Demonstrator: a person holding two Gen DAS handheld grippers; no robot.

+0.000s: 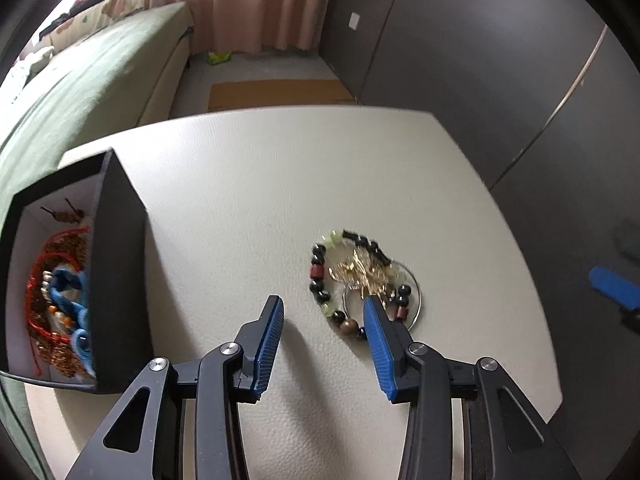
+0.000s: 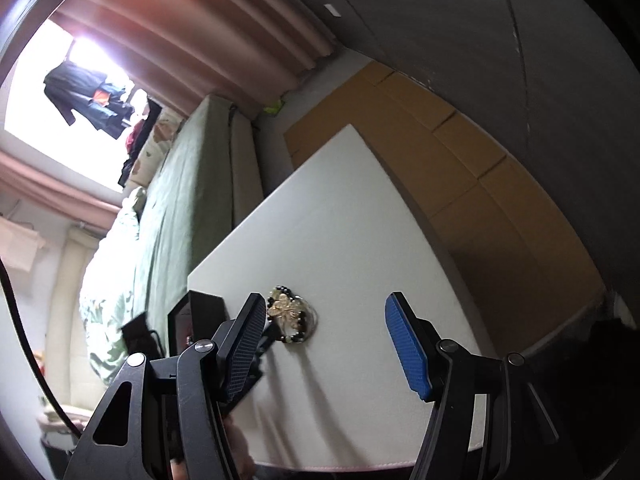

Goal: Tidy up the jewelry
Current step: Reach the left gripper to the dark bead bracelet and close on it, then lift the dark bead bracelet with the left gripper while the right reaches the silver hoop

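Left gripper (image 1: 324, 302) gapes wide over my surface (image 1: 240, 184), one finger overlapping one jewelry pile (image 1: 362, 278). Right gripper (image 2: 326, 306) wide too; one black box (image 1: 116, 280) sits left, holding bracelets.

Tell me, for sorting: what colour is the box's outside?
Black box, clearest in the left wrist view.

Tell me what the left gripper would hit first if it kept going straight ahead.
Probably bare table: the open left gripper points just left of the jewelry pile, though depth is unclear.

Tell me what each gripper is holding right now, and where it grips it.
Nothing is held. The left gripper is open above the table, beside the bracelets. The right gripper is open too, with nothing between its fingers.
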